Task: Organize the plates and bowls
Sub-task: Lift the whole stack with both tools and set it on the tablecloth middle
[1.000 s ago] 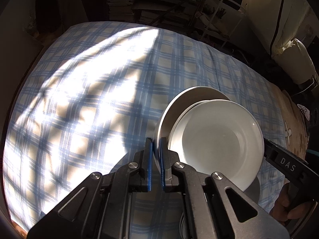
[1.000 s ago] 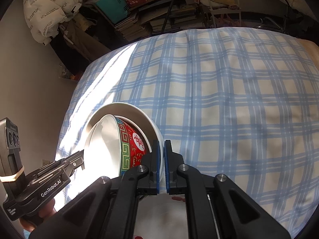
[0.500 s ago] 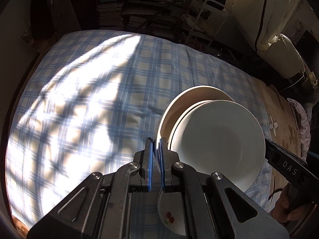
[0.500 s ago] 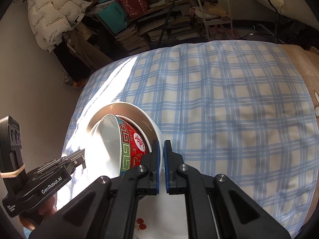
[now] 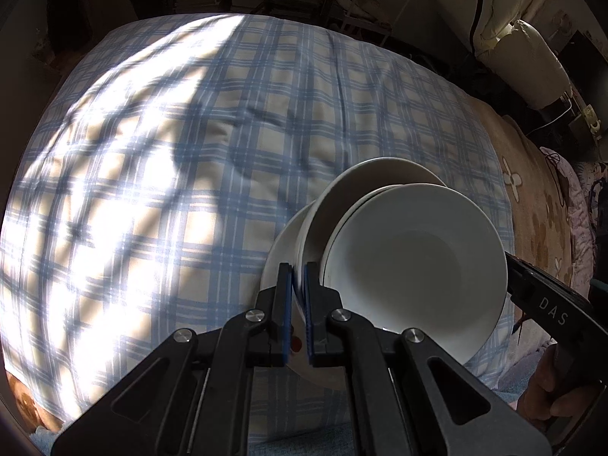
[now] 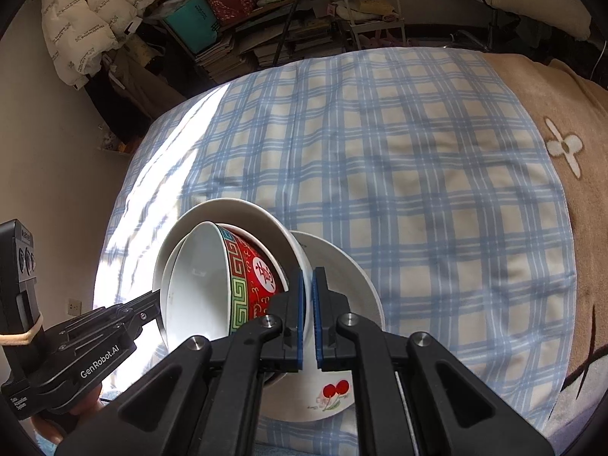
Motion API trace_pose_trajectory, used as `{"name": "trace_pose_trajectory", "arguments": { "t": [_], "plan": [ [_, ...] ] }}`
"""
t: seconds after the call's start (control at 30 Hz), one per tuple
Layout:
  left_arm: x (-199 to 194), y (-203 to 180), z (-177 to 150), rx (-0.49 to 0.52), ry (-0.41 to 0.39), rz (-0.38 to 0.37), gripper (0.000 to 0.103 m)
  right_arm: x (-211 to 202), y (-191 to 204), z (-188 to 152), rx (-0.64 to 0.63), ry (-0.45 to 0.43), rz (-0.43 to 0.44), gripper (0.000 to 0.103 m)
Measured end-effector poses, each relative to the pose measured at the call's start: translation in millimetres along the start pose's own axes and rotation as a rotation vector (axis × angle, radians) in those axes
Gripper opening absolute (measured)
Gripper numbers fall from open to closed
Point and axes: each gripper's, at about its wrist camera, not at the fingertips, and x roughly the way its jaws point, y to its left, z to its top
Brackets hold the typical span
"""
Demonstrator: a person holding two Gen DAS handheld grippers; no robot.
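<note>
Both claws are carrying one nested stack of dishes (image 5: 380, 266) above the bed with the blue and cream checked sheet (image 5: 152, 190). The stack is tilted steeply, almost on its edge, and it does not seem to touch the bed.

The stack has three pieces:
- A flat white plate with a red cherry print (image 6: 342, 387) is the outer piece.
- A wide white ceramic bowl (image 6: 243, 212) lies against the plate.
- A red patterned bowl with a white inside (image 6: 258, 273) sits in the wide bowl.

The left claw (image 5: 298, 296) is nearly closed, with only a thin gap, and it pinches the rim of the stack on one side. The right claw (image 6: 307, 304) is closed in the same way on the opposite rim. I cannot tell whether each claw grips the plate alone or the plate together with the wide bowl.

I judge that the stacking is done and the step in hand is to carry the stack to its resting place. The next move calls for turning the stack level, plate downward, and lowering it on the bed with both claws together. The red bowl is held only by its nesting, so a fast tilt could let it slide out. The bed is soft, so the claws should open only when the plate lies flat.
</note>
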Motion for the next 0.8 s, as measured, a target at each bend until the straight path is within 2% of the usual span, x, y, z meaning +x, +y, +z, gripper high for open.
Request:
{"name": "trace_pose_trajectory", "arguments": {
  "t": [0.23, 0.33, 0.4, 0.43, 0.53, 0.73, 0.8],
  "plan": [
    [20.3, 3.2, -19.5, 0.005, 0.046, 0.030, 0.004, 15.4, 1.5, -16.2, -0.031, 0.048, -0.044, 0.008],
    [9.9, 1.0, -21.2, 0.040, -0.018, 0.054, 0.004, 15.1, 5.7, -17.5, -0.058, 0.038, -0.053, 0.008],
    [2.1, 3.1, -17.0, 0.034, -0.036, 0.021, 0.012, 12.5, 7.8, -15.9, -0.074, 0.030, -0.051, 0.008],
    [-0.1, 3.8, -15.7, 0.028, -0.038, 0.016, 0.012, 8.8, 8.5, -15.0, -0.078, 0.015, -0.040, 0.008],
    [-4.3, 1.3, -16.9, 0.044, -0.060, 0.063, 0.012, -4.9, 9.9, -11.9, -0.080, -0.027, -0.008, 0.008],
    [-21.2, -2.4, -26.2, 0.061, -0.089, 0.099, 0.015, -21.1, 7.2, -21.7, -0.070, -0.050, 0.016, 0.010],
    [-33.6, -3.9, -31.1, 0.073, -0.120, 0.120, 0.017, -31.7, 8.6, -26.5, -0.082, -0.079, 0.009, 0.015]
  ]
}}
